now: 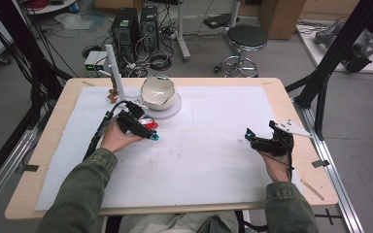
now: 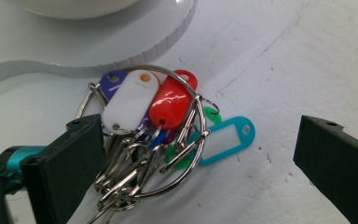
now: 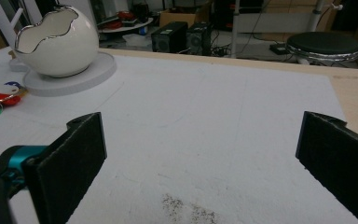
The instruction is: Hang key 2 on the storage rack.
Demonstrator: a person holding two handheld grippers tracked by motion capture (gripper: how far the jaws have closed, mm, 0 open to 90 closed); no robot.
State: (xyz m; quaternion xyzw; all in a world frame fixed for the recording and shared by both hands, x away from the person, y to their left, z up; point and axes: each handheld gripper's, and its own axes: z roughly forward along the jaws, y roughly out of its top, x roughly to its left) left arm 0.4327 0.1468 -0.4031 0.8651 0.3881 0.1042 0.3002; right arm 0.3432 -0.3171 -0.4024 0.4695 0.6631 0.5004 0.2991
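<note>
Left gripper (image 2: 191, 154) spread wide around the bunch of key tags (image 2: 158, 135) near the desk's far edge — not yet grasped; right gripper (image 3: 200, 154) released, idle.

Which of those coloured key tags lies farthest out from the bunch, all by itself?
The teal tag. It sticks out flat on the mat to the side, while the white tag and red tag overlap inside the ring.

No lettering, brand, number or sign can be read anywhere; the label windows of the key tags (image 2: 168, 105) are blank or too glossy to tell.
</note>
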